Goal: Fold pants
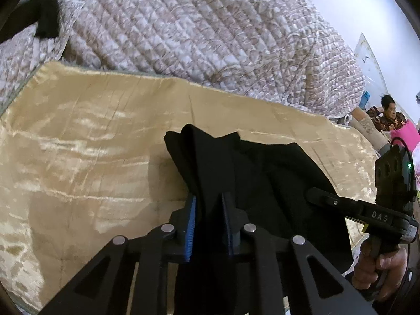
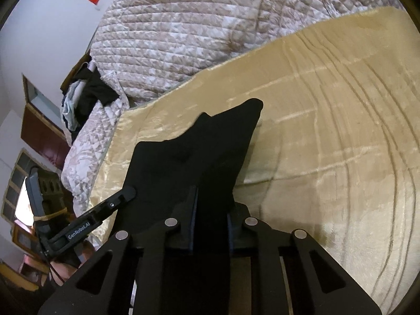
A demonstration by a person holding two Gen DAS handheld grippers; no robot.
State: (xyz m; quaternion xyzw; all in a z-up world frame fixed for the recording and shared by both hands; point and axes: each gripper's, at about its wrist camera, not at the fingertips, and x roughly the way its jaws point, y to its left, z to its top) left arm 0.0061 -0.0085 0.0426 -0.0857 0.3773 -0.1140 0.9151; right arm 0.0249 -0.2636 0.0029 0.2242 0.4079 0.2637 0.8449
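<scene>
Black pants (image 1: 236, 173) are shown gripped at once by both claws and held bunched above a golden velvet blanket (image 1: 78, 144) spread on a bed. The left claw (image 1: 208, 210) is seen closed on a fold of the fabric, which is pinched between its blue-ribbed pads (image 1: 191, 225) and drapes over the inner finger. The right claw (image 2: 210, 210) is likewise clamped on the cloth, its pads being almost wholly covered by it. In the left wrist view the right claw is also visible at the right margin, its tip laid against the pants and its handle held by the person's hand (image 1: 380, 267).

The far edge of the blanket is bounded by a heaped quilted comforter (image 1: 197, 31), with which it is in contact. To the left of the pants in the left wrist view, and to the right of them in the right wrist view, broad bare blanket is displayed.

The lower part of the pants is hidden behind the claw linkages, so waistband and legs cannot be told apart. A dark garment pile (image 2: 89, 92) near the comforter is too small to be identified. A seated person (image 1: 391, 116) is cut off near the right margin, beside a white wall (image 1: 367, 5).
</scene>
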